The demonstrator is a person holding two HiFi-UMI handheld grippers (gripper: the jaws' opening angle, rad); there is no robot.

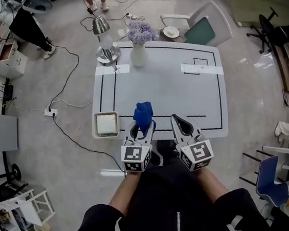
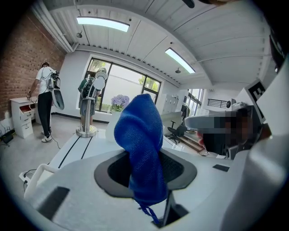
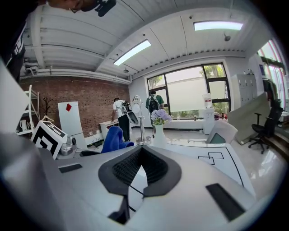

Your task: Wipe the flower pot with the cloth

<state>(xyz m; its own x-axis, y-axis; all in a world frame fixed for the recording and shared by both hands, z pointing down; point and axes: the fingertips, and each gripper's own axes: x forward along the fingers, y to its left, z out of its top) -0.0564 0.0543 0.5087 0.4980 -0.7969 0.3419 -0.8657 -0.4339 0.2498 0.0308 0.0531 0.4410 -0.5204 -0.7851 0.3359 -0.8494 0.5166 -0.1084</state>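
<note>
The flower pot is a white vase of purple flowers at the far edge of the white table. It also shows in the right gripper view as the flower pot, and as the flower pot half behind the cloth in the left gripper view. A blue cloth sticks up from my left gripper, which is shut on it at the table's near edge. The cloth fills the jaws of that left gripper. Beside it my right gripper is shut and holds nothing; the right gripper has its tips touching.
A silver stand rises left of the pot. A white square box sits at the table's near left corner. A chair and small plate are behind the table. Cables cross the floor on the left; people stand far back.
</note>
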